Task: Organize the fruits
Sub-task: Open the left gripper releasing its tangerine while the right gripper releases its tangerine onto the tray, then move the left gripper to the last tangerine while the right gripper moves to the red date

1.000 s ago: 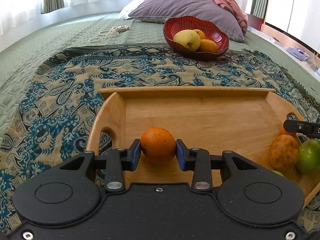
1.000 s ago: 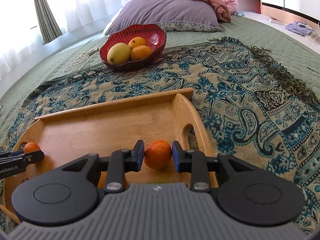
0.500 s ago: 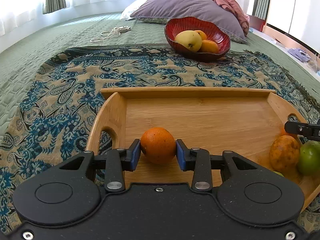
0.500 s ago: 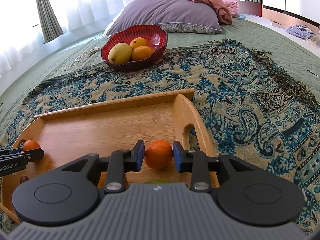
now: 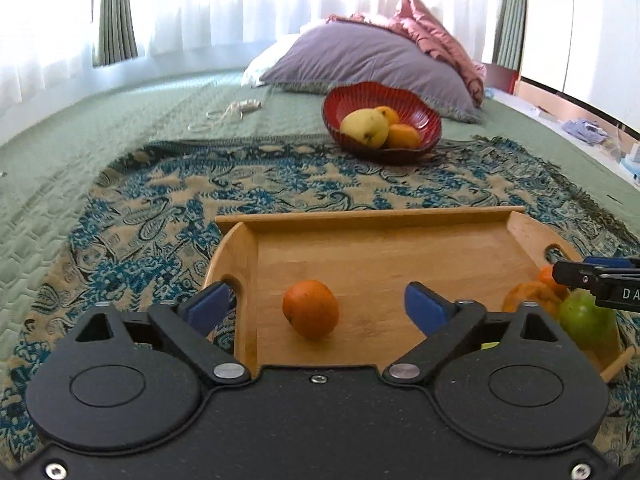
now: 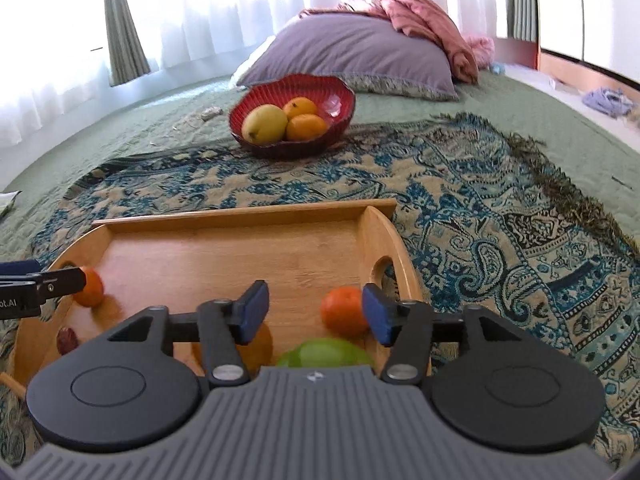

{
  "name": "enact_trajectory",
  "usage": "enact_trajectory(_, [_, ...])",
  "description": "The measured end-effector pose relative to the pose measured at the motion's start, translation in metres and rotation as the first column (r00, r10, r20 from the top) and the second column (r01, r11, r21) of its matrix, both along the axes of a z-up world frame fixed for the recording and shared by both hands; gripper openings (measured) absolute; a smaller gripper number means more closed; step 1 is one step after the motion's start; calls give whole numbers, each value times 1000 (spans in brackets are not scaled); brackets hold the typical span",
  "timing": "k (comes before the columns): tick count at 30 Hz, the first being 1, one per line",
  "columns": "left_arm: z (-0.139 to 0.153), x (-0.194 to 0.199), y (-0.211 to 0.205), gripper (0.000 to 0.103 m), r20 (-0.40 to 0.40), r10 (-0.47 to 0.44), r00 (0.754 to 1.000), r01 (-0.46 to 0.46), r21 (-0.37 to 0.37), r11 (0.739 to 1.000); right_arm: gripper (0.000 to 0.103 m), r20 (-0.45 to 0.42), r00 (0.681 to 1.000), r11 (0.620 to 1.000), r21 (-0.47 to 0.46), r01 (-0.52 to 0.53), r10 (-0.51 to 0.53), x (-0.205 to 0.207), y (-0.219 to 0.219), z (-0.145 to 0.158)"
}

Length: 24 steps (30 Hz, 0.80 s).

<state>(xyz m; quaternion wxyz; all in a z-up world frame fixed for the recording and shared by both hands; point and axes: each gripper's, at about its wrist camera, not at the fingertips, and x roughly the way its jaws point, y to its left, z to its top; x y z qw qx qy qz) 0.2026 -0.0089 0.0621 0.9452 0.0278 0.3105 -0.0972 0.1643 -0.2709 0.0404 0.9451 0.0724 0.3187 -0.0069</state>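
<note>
Now the left gripper (image 5: 318, 306) has just been opening; its blue pads stand spread wide, clear of the orange (image 5: 311, 309) that rests between them on the wooden tray (image 5: 360, 216) near its left handle. Likewise the right gripper (image 6: 316, 312) has just been opening, its right pad just beside a mandarin (image 6: 344, 311) lying by the tray's right handle, above a green fruit (image 6: 326, 353). Farther off, a red bowl (image 6: 336, 98) holds more fruit on the paisley blanket (image 6: 500, 216).

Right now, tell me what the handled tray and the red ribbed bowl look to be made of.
Handled tray: pale wood, perhaps bamboo; smooth satin finish with fine grain lines showing.
Red ribbed bowl: glossy, light glints on its fluted wall; lacquer, glazed ceramic or plastic, I cannot tell which.
</note>
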Motion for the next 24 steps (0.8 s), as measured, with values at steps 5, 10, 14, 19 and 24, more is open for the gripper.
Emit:
enact_trajectory(5, [3,-27,-1,100,21,-17,1000,17,-1,1000,81,65,998,1000,-7,-25,26,-25,5,6])
enact_trajectory(10, [5,-53,-3,102,40,-37,999,37,-4,999,89,122,991,999,-14,-53,54,-49,10,14])
enact_trajectory(14, [6,-69,-3,103,42,-48,998,48,-6,999,92,161,983,996,-22,-85,87,-67,16,20])
enact_trajectory(19, [4,-91,-1,103,53,-59,997,60,-9,998,97,190,972,990,-59,-132,141,-88,28,23])
enact_trajectory(24, [-2,-112,1,103,62,-76,995,77,-8,997,100,203,961,978,-125,-165,188,-107,41,19])
